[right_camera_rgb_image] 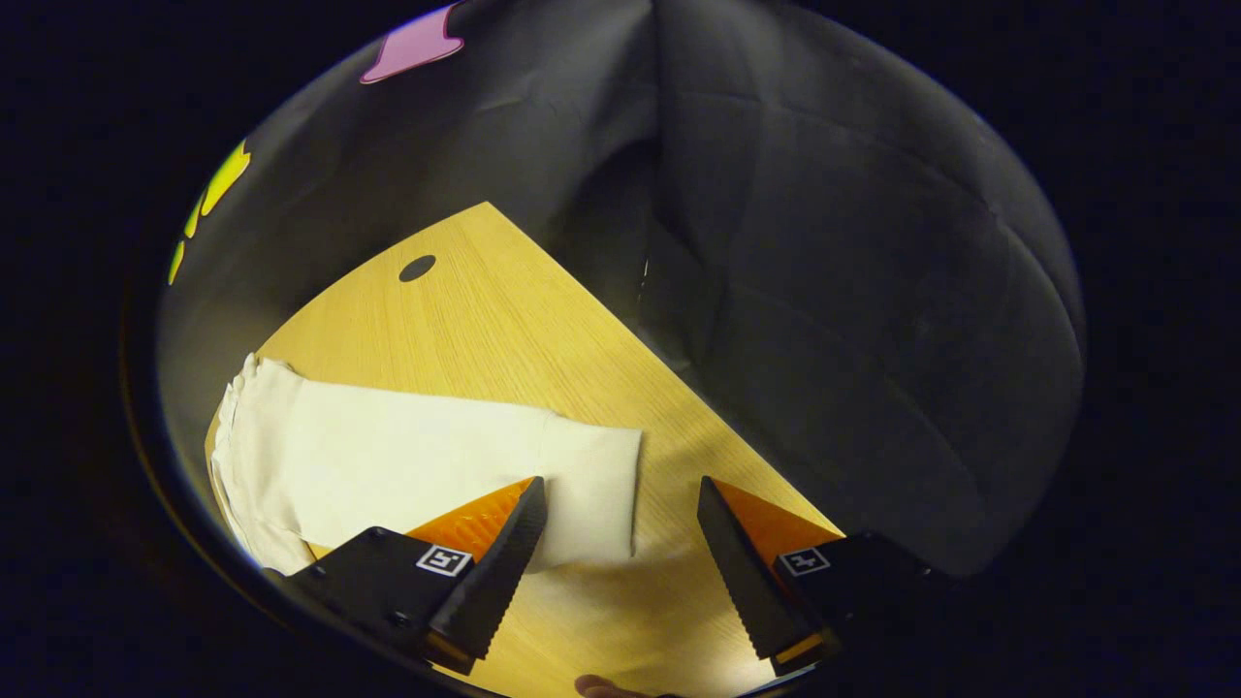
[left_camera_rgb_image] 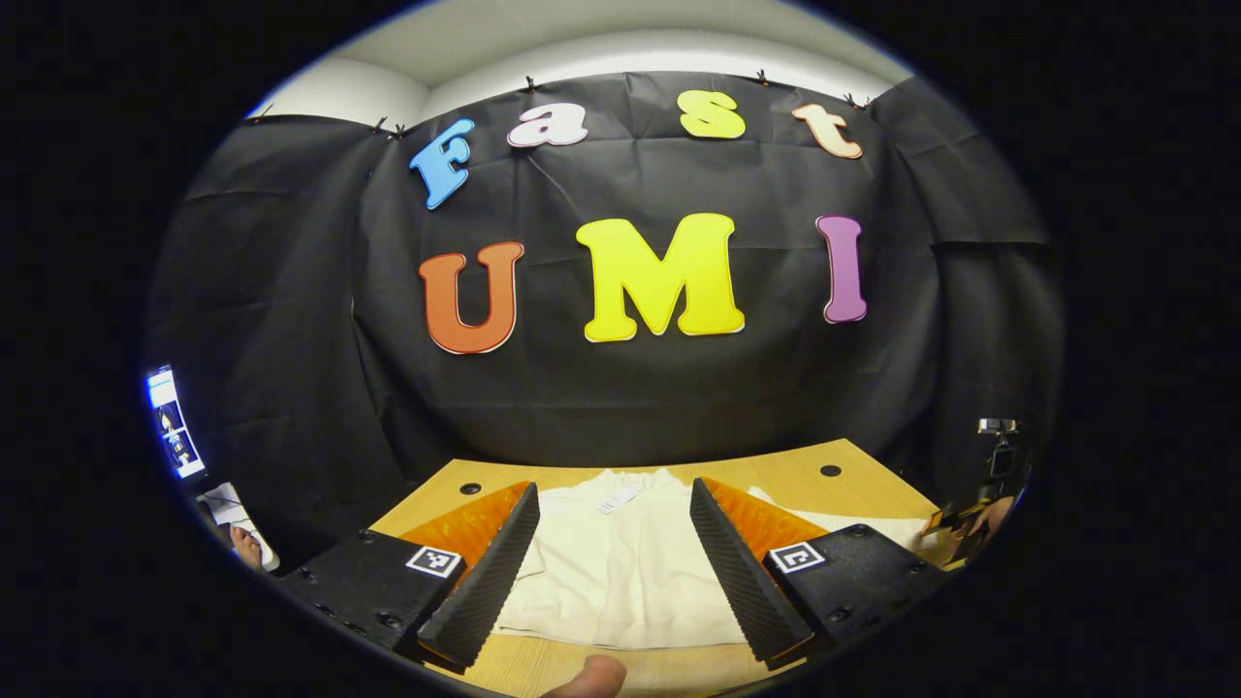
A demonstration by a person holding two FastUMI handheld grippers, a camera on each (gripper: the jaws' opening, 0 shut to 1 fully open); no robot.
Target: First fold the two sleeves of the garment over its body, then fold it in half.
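Two pairs of jaws are seen spread wide and grasping nothing. The left gripper (left_camera_rgb_image: pixel 615 572) is held low above the near edge of the light wooden desk (left_camera_rgb_image: pixel 776 475), with the cream-white cloth garment (left_camera_rgb_image: pixel 620 562) framed between its fingers. The garment's body is laid flat on the desk, its neck opening and a small label turned toward the booth wall. The right gripper (right_camera_rgb_image: pixel 620 572) is poised over the free end of one long cream-white sleeve (right_camera_rgb_image: pixel 436 456), the cuff lying just beside its left finger. This sleeve is stretched straight out across the bare wood, away from the body, so it is not yet folded over. In the left gripper view the same sleeve is glimpsed running off to the right; the other sleeve is hidden behind the gripper's finger, and its state cannot be told. The body is seen at full length, not halved. It is judged that at least this outstretched sleeve and the final halving are left.
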